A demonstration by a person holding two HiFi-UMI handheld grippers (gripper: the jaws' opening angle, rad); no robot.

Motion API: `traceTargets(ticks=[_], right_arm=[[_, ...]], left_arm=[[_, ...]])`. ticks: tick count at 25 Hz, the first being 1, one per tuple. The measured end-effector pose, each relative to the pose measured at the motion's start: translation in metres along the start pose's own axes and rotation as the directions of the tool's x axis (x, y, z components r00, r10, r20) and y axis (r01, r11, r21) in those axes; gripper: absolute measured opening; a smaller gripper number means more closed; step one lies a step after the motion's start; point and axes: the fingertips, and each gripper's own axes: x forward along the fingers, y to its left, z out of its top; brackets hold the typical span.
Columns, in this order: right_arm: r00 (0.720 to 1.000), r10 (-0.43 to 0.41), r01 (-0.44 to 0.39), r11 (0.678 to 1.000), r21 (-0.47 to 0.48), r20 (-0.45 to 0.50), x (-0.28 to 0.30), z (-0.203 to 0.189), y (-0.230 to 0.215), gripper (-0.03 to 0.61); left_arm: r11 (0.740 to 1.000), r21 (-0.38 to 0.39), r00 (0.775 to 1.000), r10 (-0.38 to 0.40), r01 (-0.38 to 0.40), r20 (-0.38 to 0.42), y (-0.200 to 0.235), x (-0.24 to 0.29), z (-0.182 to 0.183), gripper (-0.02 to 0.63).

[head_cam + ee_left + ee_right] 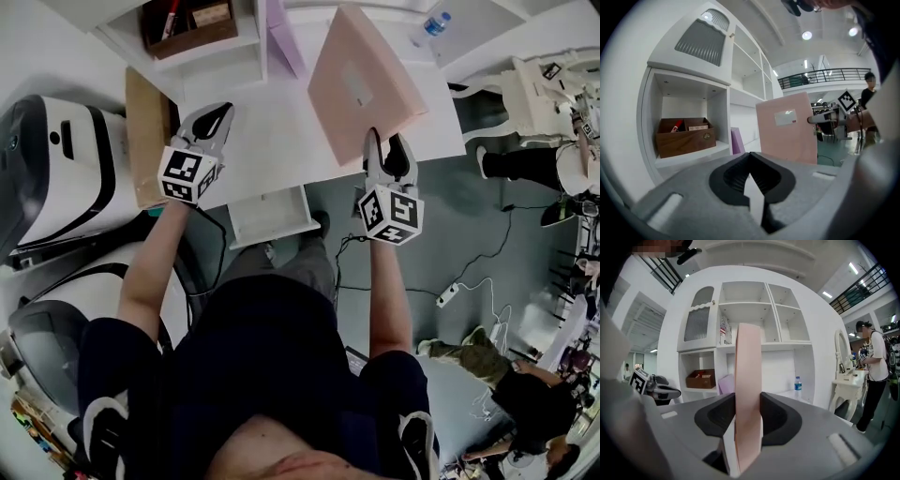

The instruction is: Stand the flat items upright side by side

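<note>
1. Progress: my right gripper (pixel 747 413) is clamped on the near edge of the pink flat item (pixel 747 362), which stands on edge over the white table (pixel 272 141). I cannot tell whether its lower edge touches the tabletop.
2. My left gripper (pixel 751 161) is clenched on nothing and hangs over the table's left part, well apart from the pink item.
3. A purple flat item (pixel 737 140) already stands on edge at the back, against the cabinet's divider wall. I judge that one done, or nearly so.
4. A brown flat item (pixel 145 131) lies flat along the table's left edge, untouched. So I reckon the task is roughly a third done: the pink one needs setting beside the purple, then the brown.
5. Room: the tabletop between the grippers and the cabinet is bare, so there is a free path to the back.
6. Edges to mind: the divider wall beside the purple item, the table's right edge just beside the pink item, and an open drawer (pixel 270 214) jutting from the front, below my hands.
</note>
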Motion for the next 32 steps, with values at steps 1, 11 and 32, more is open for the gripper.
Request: traceTargets(ticks=[1, 11, 32], right_arm=[[1.0, 0.007, -0.007, 1.0, -0.004, 0.001, 0.006, 0.001, -0.003, 0.156], [0.993, 0.119, -0.118, 0.983, -0.143, 0.0, 0.084, 0.014, -0.038, 0.156], [0.971, 0.235, -0.238, 0.937, -0.255, -0.045, 0.22, -0.01, -0.046, 0.156]], left_arm=[[1.0, 0.001, 1.0, 0.013, -0.013, -0.001, 0.0, 0.001, 0.001, 0.0], [0.975, -0.018, 0.975, 0.222, -0.223, -0.011, -0.017, 0.01, 0.016, 0.0], [0.888, -0.07, 0.891, 0.453, -0.455, -0.039, -0.035, 0.03, 0.031, 0.0]])
